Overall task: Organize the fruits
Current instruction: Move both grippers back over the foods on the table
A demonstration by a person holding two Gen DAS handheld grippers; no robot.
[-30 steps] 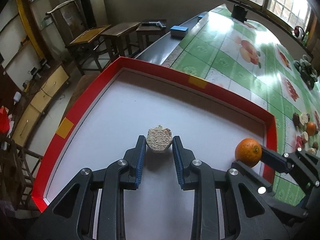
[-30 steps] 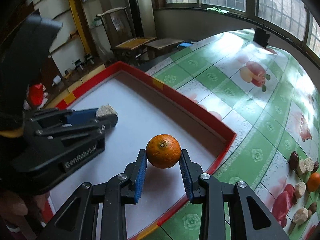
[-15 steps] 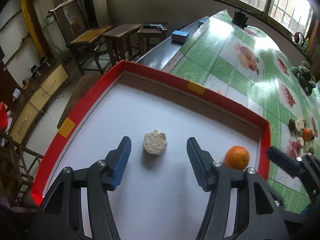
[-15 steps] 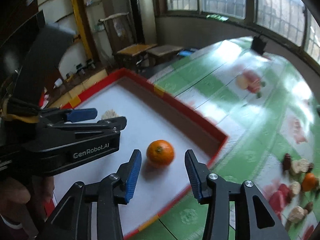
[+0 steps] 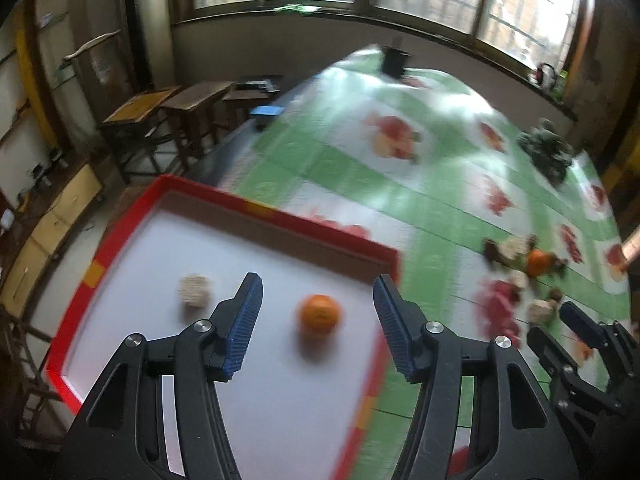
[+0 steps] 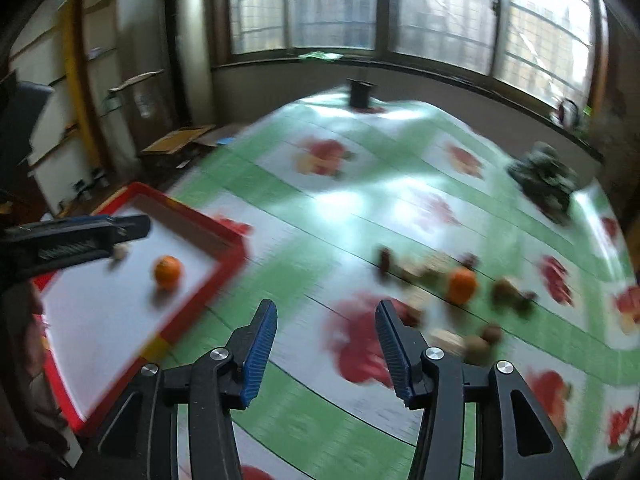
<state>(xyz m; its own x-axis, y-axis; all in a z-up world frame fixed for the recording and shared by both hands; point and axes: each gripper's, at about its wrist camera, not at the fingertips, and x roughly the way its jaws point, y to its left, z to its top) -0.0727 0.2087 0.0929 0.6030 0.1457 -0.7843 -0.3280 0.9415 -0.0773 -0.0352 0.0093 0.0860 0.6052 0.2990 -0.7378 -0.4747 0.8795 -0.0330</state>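
A long table under a green-and-white fruit-print cloth (image 6: pixel 304 216) runs toward a wall of windows (image 6: pixel 340 4), with wooden desks (image 5: pixel 176 108) off its left edge. At the near left sits a red-rimmed tray with a white floor (image 5: pixel 280 224). In it a pale rough-surfaced cake (image 5: pixel 195 290) lies left of the left gripper (image 5: pixel 318 322), whose jaws stand apart and empty; a round orange fruit (image 5: pixel 320 314) rests on the tray floor below them. The right gripper (image 6: pixel 325 354), jaws just widened and empty, hangs over the cloth, right of the tray, near a blurred heap of fruit pieces (image 6: pixel 460 284).

Both wrist views look steeply down, sharing the red tray (image 5: pixel 280 216) (image 6: pixel 224 236).
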